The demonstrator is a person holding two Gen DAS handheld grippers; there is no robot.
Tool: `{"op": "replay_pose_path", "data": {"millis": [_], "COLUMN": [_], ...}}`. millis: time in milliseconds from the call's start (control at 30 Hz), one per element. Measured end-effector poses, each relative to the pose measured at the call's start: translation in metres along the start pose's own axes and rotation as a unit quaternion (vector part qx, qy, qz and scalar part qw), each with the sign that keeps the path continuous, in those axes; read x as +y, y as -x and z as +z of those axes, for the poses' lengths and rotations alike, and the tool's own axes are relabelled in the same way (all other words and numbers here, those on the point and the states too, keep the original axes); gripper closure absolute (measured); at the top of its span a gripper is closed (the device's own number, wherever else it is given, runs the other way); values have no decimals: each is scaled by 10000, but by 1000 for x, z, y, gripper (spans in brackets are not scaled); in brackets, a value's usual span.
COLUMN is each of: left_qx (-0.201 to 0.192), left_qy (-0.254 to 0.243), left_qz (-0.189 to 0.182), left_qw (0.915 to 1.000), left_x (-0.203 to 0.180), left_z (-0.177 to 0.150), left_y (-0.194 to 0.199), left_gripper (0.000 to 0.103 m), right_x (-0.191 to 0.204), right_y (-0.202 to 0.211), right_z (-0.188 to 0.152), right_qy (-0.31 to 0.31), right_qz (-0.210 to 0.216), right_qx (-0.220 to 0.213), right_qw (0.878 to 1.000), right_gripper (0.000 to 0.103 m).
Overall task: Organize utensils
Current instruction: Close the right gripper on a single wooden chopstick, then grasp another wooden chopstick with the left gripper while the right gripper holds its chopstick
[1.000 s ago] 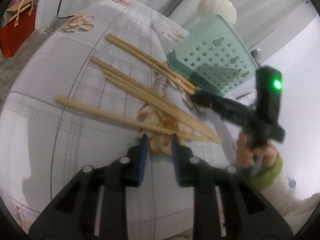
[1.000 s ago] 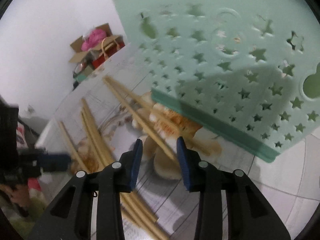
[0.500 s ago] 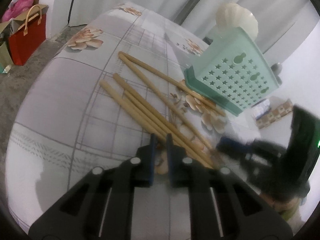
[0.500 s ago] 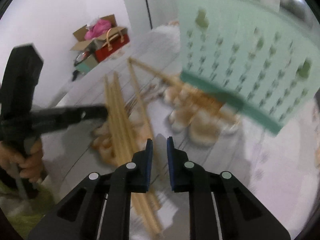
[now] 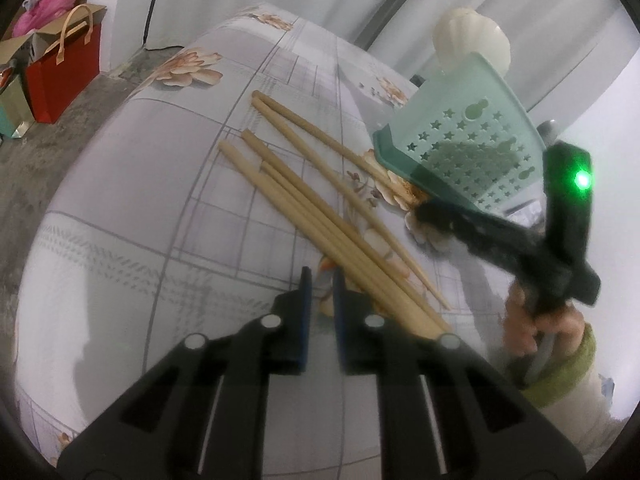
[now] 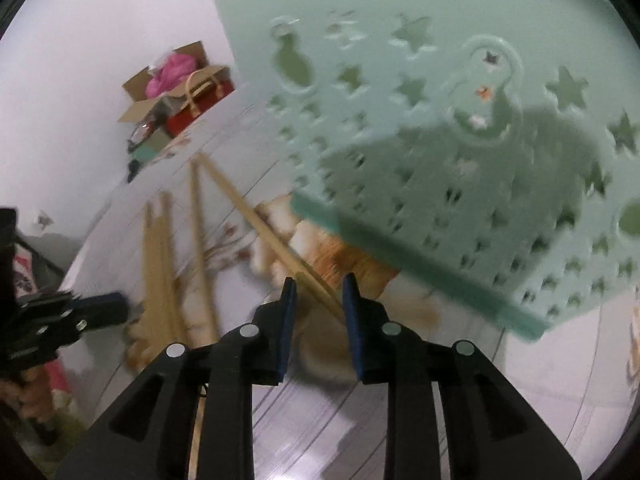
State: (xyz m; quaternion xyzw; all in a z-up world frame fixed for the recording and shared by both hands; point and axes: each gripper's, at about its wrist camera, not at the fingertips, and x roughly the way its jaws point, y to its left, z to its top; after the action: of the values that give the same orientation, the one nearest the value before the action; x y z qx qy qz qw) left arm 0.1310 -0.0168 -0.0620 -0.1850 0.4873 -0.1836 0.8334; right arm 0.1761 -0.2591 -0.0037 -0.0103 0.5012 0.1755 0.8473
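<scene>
Hovering over a flowered table [image 5: 120,240], two hand-held tools are facing loose wooden chopsticks [image 5: 320,216] lying beside a tipped green basket [image 5: 472,148]. The left tool [image 5: 319,280] is nearly closed on nothing, its jaws having just been closing. The right tool [image 6: 319,286] is partly open, its jaws having just been opening around one chopstick [image 6: 280,244] without clearly pressing it. A good pickup probably means closing squarely on that stick, clear of the basket rim. Beyond, a red bag [image 5: 60,68] is sitting on the floor
</scene>
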Motion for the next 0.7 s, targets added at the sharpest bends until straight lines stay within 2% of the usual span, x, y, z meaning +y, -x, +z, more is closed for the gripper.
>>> {"op": "replay_pose_path", "data": {"millis": [167,367,500,700], "left_qx": [0,-27,-50,-30], "left_qy": [-15,-85,-183,-255], "left_qz": [-43,-14,81,242], "left_qw": [10000,10000,9998,9994], "left_x": [1,1,0,-2], "left_z": [3,0,-1,4], "left_y": [-3,-1,1,-1], "left_gripper": [93,93,93,93], "right_x": [26,64,81,52], "right_y": [12,19,25,44], "right_z": [-27,-54,-65,-74], "right_qy": [27,-295,-340,-755], "right_qz": [201,611,407,79], "right_qx": [172,287,167,3], "right_qw": [9996,9973,9985,9971], "right_gripper": [93,97,97,97]}}
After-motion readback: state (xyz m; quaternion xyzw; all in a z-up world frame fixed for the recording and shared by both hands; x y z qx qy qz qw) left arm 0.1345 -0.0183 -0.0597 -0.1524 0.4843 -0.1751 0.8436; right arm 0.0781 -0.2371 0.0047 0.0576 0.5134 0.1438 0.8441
